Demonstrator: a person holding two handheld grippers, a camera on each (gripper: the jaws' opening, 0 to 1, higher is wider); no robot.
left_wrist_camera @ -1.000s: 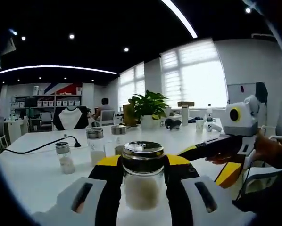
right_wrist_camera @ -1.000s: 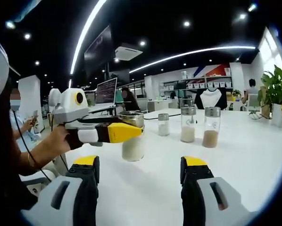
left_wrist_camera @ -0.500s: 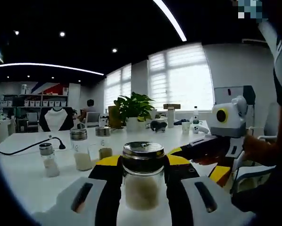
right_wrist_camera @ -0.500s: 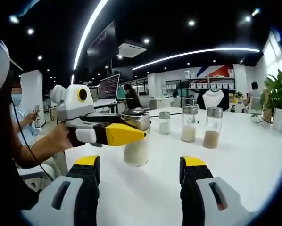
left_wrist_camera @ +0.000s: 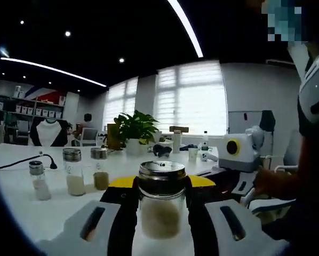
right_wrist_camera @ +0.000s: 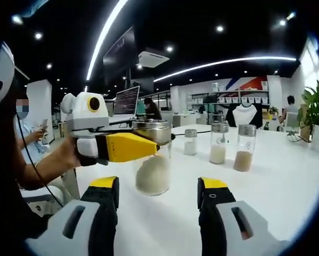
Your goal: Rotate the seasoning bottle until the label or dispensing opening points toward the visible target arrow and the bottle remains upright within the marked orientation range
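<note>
Left gripper [left_wrist_camera: 160, 200] is pinching a round glass seasoning bottle [left_wrist_camera: 160, 205] with a shiny metal cap, pale powder inside, dead centre between its jaws. Right gripper [right_wrist_camera: 157, 200] has jaws spread, bottle just ahead. Smooth white table [right_wrist_camera: 277, 186] has free space right

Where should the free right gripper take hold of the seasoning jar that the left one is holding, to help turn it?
Probably the metal lid, coming from above. The left gripper already clamps the seasoning jar across its glass shoulder, so the sides are taken; the lid's round rim stands clear above those jaws. The right gripper hangs open just short of the jar.
</note>
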